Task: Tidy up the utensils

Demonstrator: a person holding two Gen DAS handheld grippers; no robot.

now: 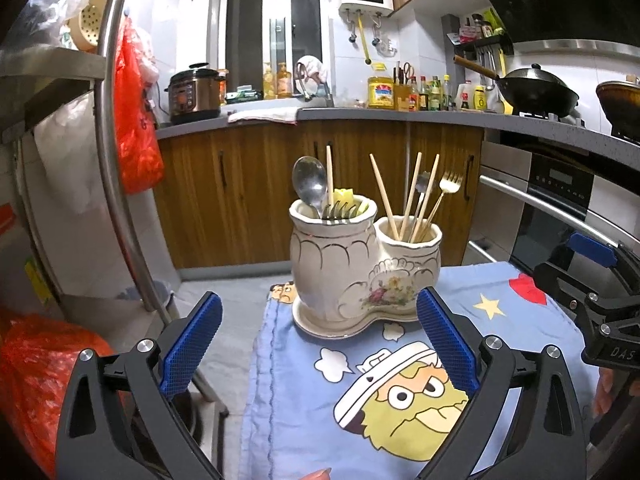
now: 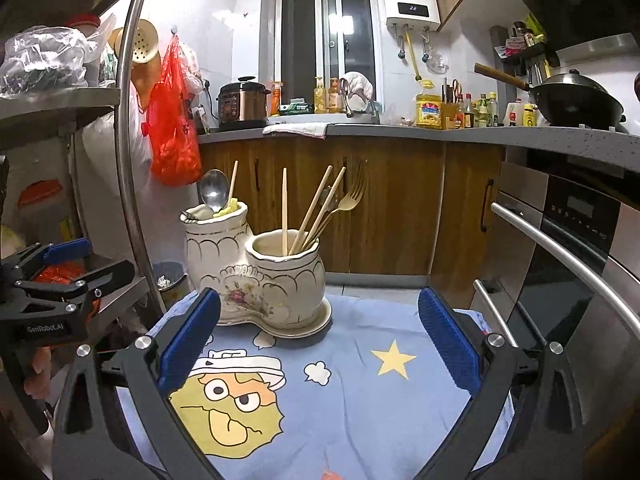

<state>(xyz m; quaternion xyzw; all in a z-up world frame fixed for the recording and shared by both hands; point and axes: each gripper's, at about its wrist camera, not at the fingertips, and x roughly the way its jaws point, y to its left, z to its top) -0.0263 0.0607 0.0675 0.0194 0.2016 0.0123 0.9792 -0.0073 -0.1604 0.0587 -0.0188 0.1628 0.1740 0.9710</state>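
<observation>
A two-pot holder (image 1: 352, 272) stands on the cloth (image 1: 500, 344); spoon (image 1: 310, 184) in the left pot, chopsticks (image 1: 412, 196) right.

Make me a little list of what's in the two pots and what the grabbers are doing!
holder: cream ceramic double pot on a blue cartoon cloth
taller pot: silver spoon, one chopstick, something yellow
shorter pot: chopsticks, gold fork
left hand-held gripper: open, empty, short of the holder
right hand-held gripper: open, empty, short of the holder
</observation>
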